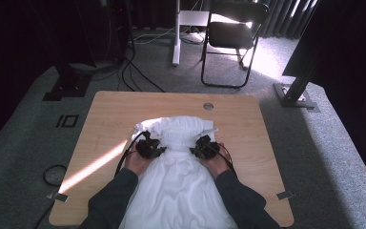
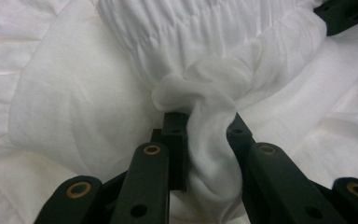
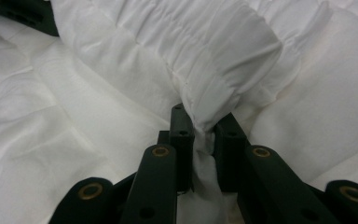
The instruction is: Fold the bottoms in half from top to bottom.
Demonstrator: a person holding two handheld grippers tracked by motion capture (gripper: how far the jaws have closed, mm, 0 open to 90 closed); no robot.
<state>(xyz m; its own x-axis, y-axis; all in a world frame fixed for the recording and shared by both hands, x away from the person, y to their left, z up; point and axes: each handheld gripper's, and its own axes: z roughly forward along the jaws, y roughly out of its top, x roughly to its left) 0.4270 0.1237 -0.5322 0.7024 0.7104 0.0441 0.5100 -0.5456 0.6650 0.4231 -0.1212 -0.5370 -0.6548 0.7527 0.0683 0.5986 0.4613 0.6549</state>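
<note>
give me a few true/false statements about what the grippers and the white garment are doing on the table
1. The left gripper pinches a bunch of the white garment. True.
2. The right gripper is open and clear of the cloth. False: its jaws are closed on a gathered fold.
3. The garment lies on a wooden table. True.
4. A folding chair stands on the tabletop. False: it stands on the carpet beyond the table.
5. The garment is black. False: it is white.
</note>
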